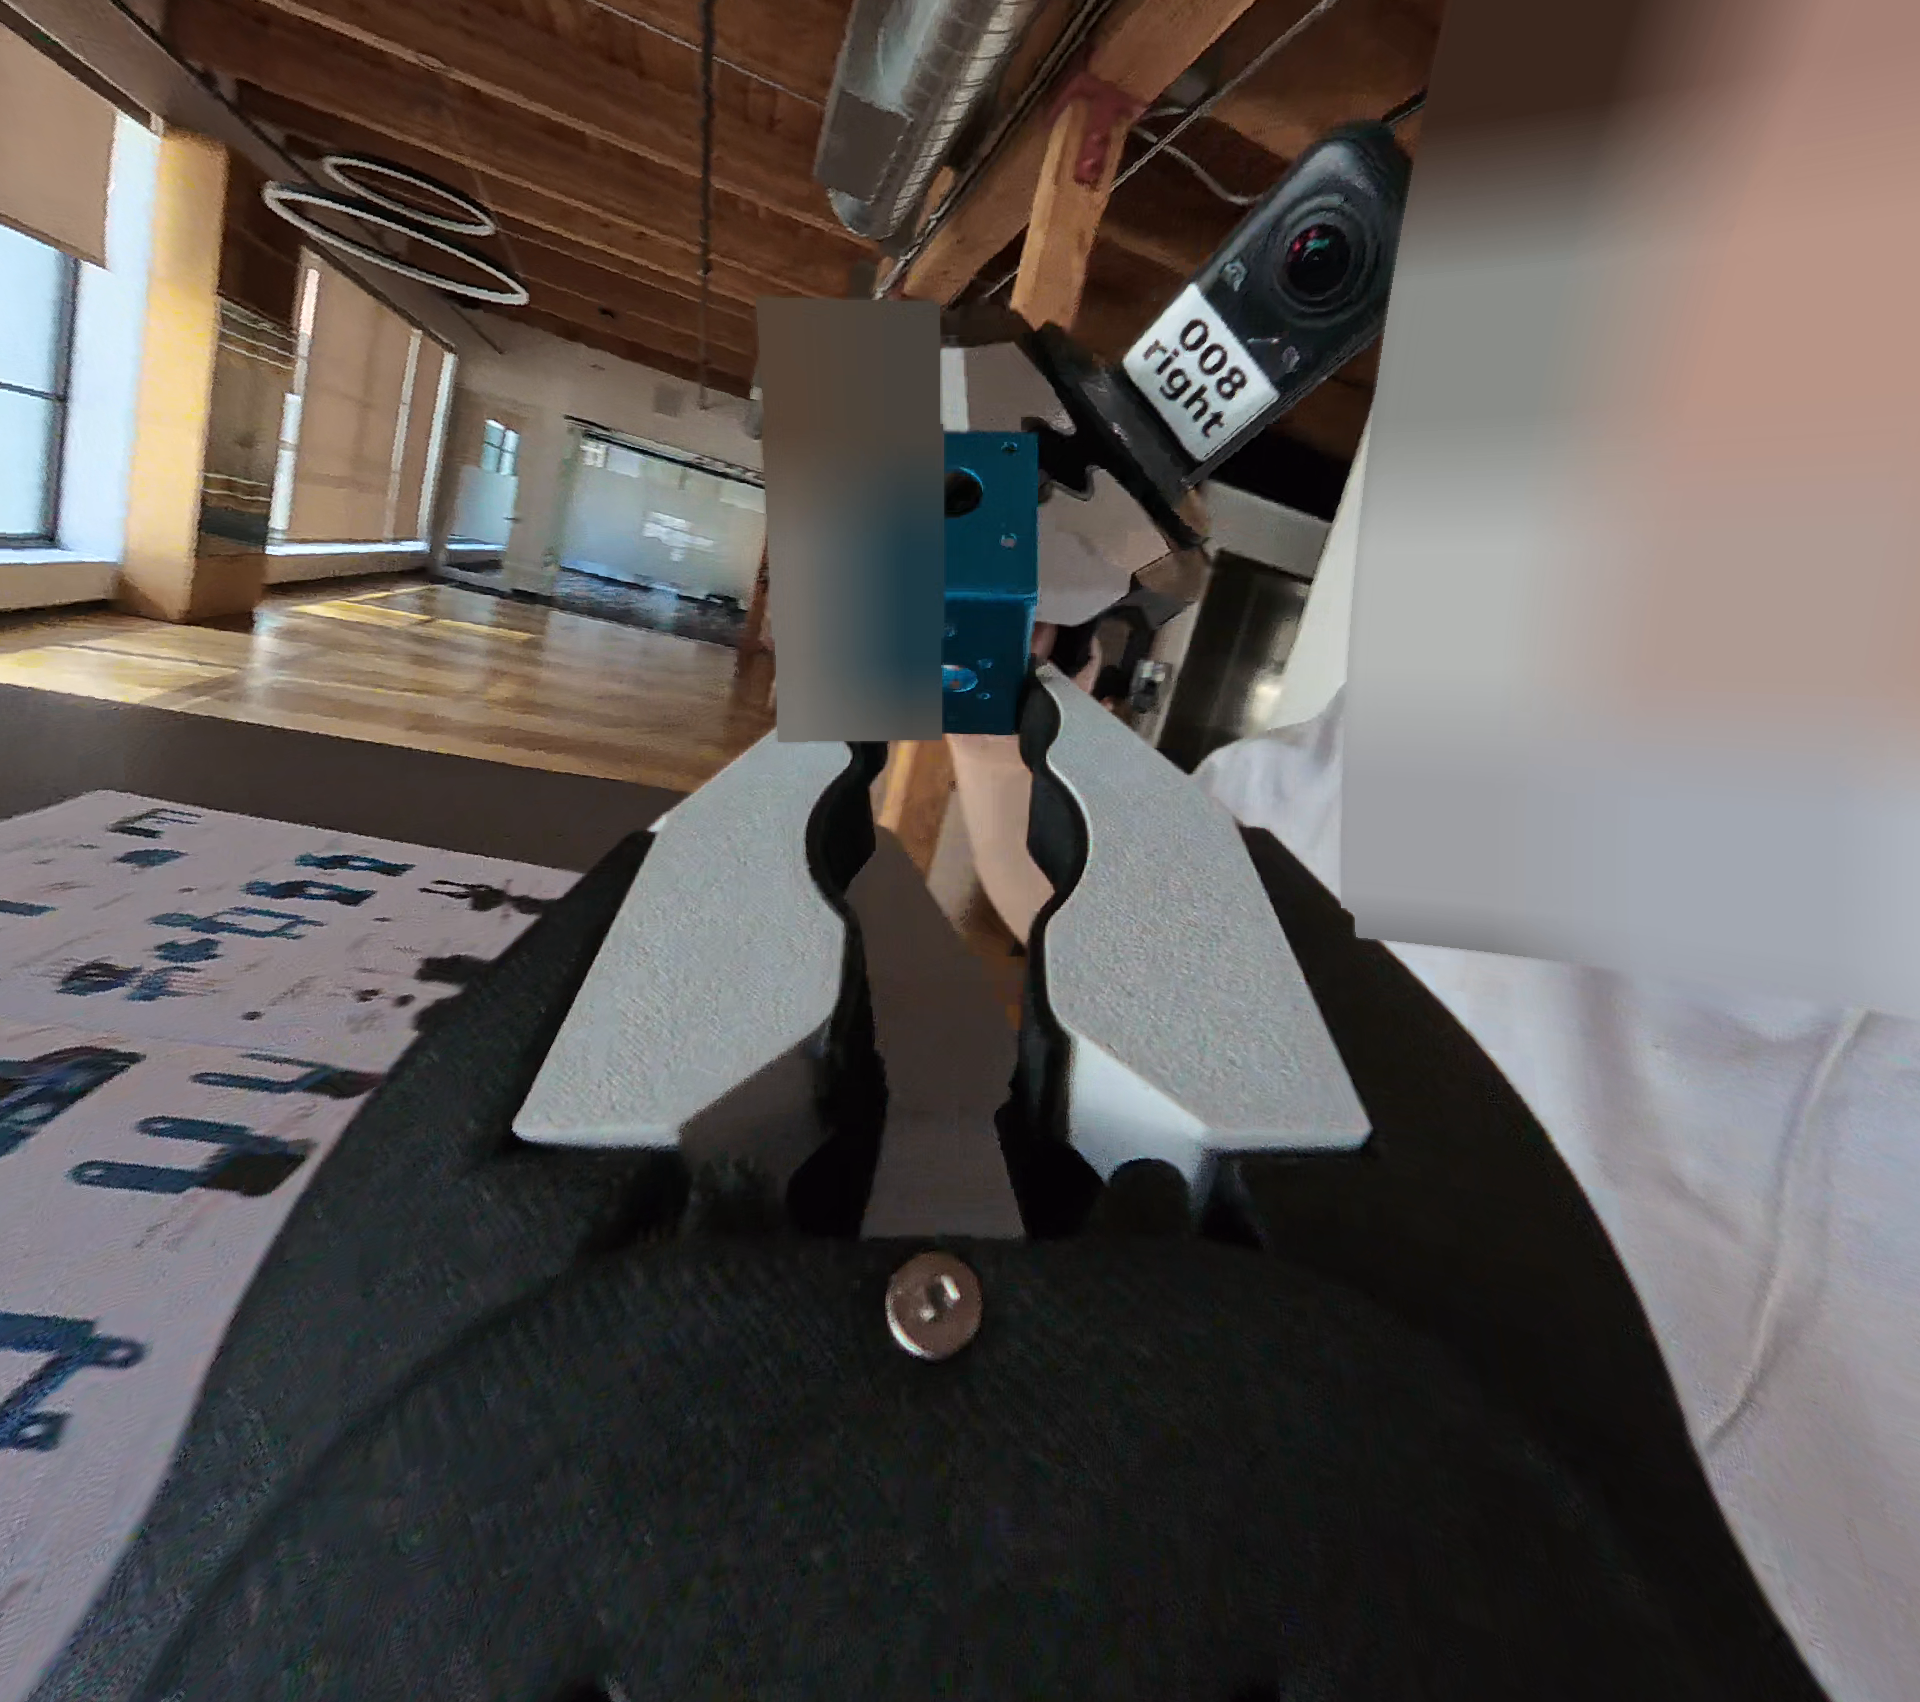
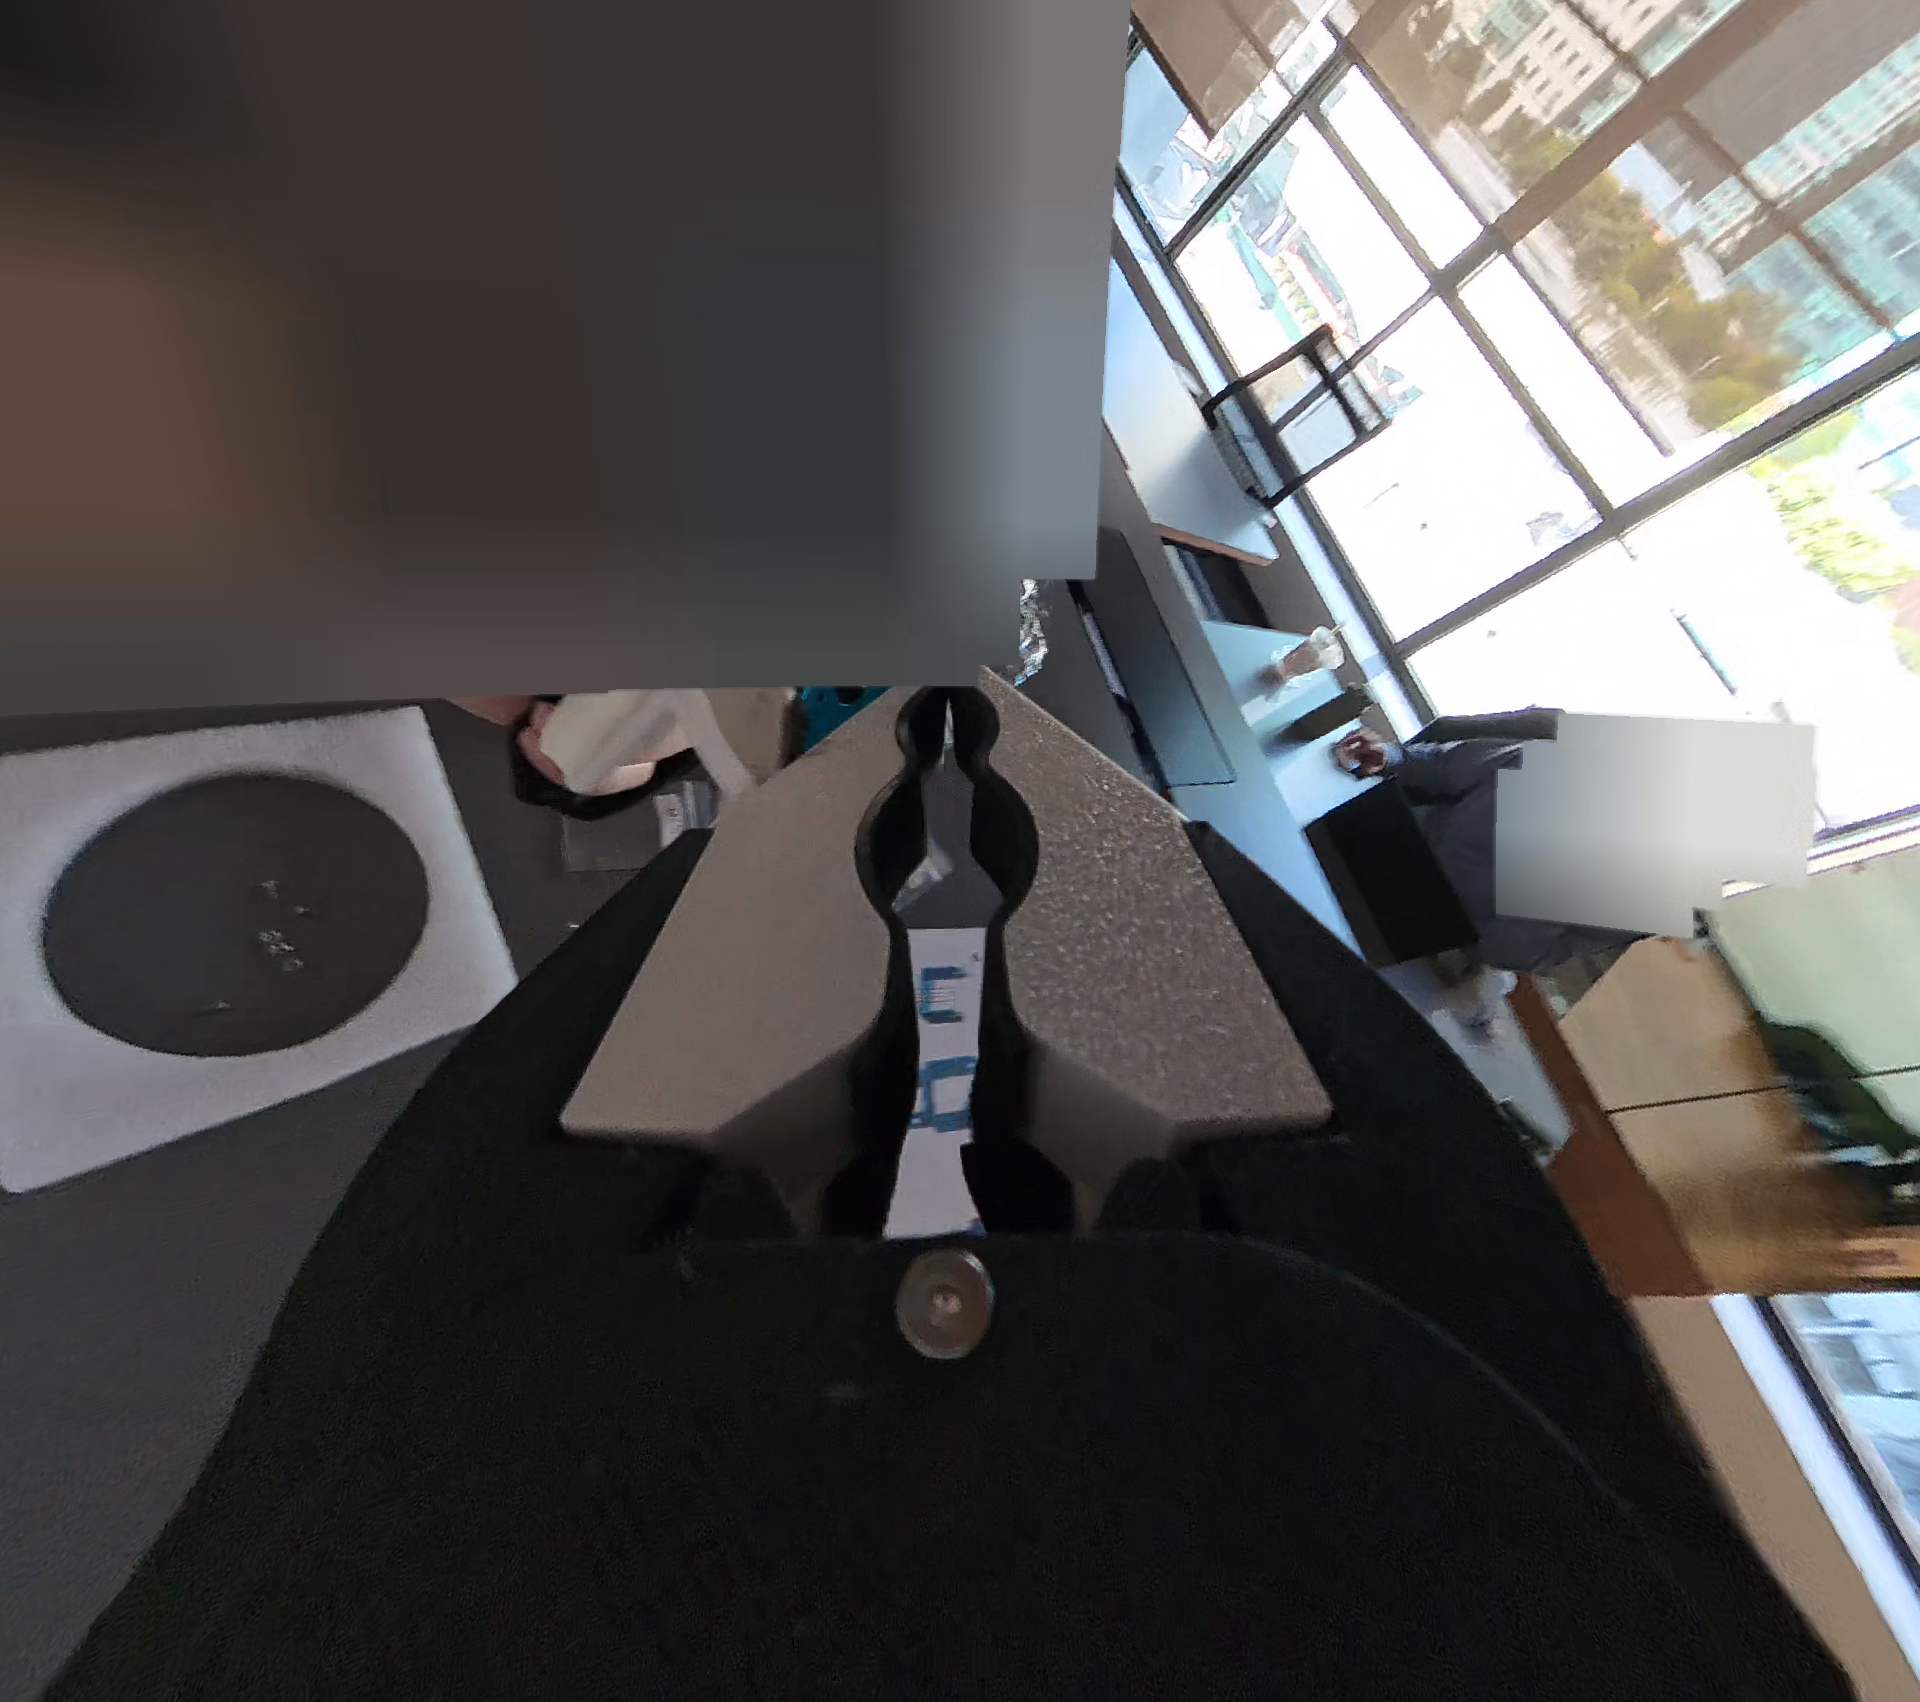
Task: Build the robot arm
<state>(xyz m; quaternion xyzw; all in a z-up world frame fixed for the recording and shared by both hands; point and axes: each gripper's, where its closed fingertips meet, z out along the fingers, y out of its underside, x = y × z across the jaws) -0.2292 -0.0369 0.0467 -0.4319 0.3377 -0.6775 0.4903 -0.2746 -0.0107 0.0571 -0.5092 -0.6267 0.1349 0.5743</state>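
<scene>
My left gripper [image 1: 935, 717] is raised and its fingertips are shut on a blue metal block [image 1: 992, 582] with small holes; a blurred patch hides the block's left half. My right gripper's grey fingers [image 1: 1091, 530] and its black camera [image 1: 1314, 260] sit just behind the block. In the right wrist view my right gripper [image 2: 948, 717] has its tips together, with nothing clearly between them. A bit of the blue block [image 2: 831, 707] shows just left of its tips, next to a hand [image 2: 582, 748].
A white sheet printed with blue part outlines [image 1: 156, 1029] lies on the dark table and shows under the right gripper [image 2: 940, 1029]. A white foam square holds a dark round dish with several small screws [image 2: 234, 914]. A person's white shirt [image 1: 1558, 1237] is close on the right. Left tips to right tips: about 4 cm.
</scene>
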